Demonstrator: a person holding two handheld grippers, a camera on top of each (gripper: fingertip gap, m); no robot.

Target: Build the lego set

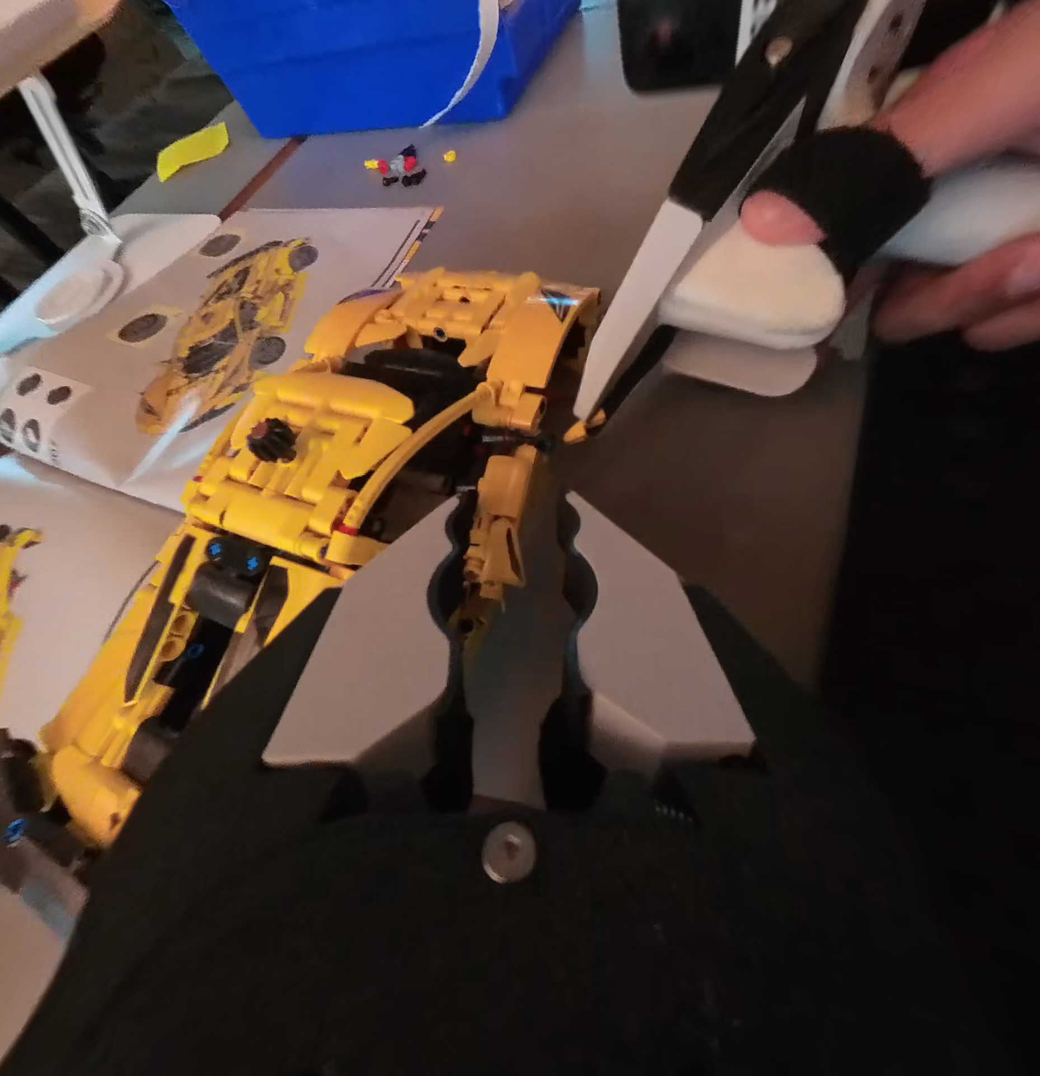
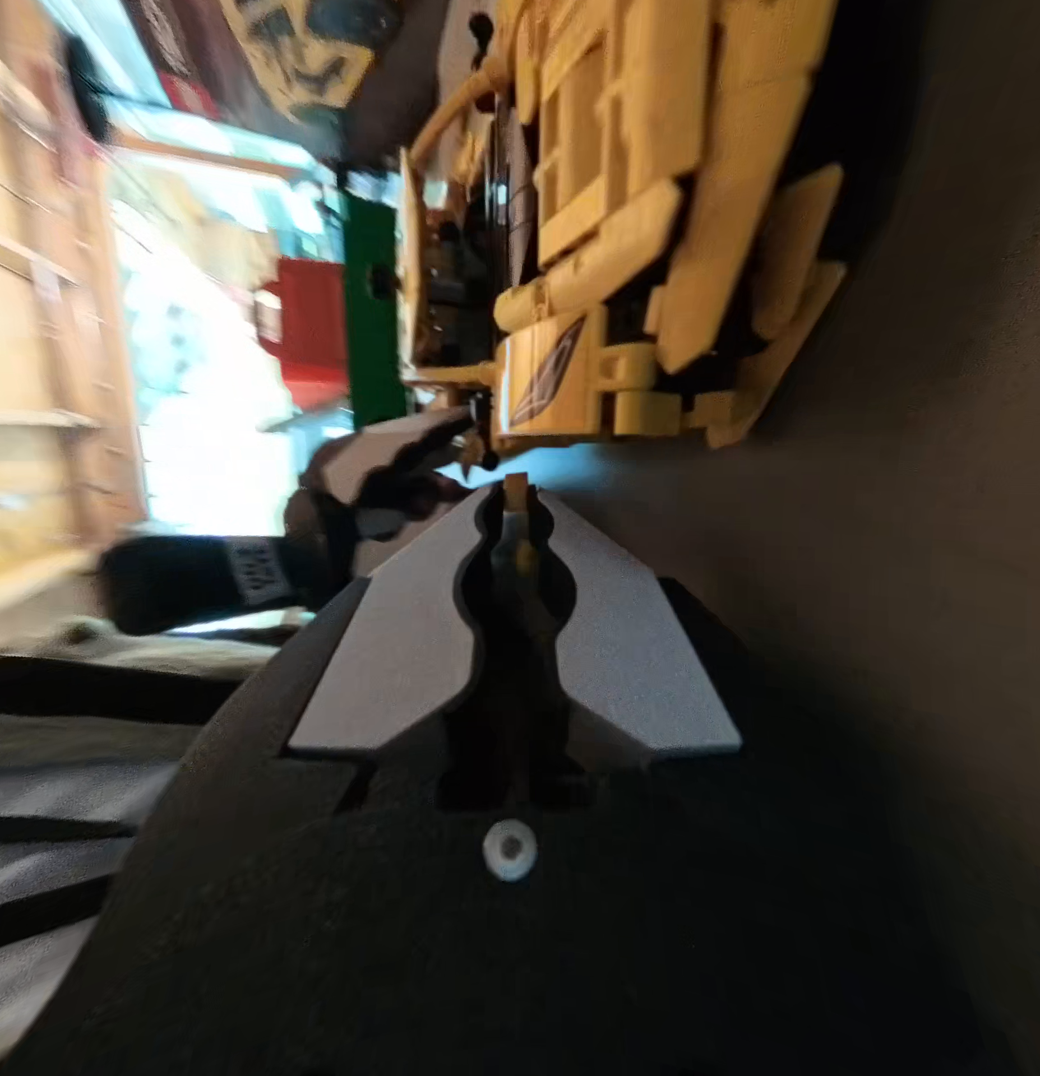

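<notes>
Between the left gripper's point(image 1: 508, 559) jaws sits the yellow Lego car's point(image 1: 354, 442) thin, fragile door panel; grip sturdier bodywork. Right gripper point(image 2: 515, 495) pinches, seemingly, a small yellow pin point(image 2: 515, 484).

the lego car point(image 1: 354, 466) lies on the table point(image 1: 709, 524), instruction sheet point(image 1: 174, 349) left, bin point(image 1: 360, 64) behind.

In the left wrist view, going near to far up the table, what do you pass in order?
Left claw shut on the yellow car model → right claw holding a small yellow piece → small pile of loose pieces → blue box.
</notes>
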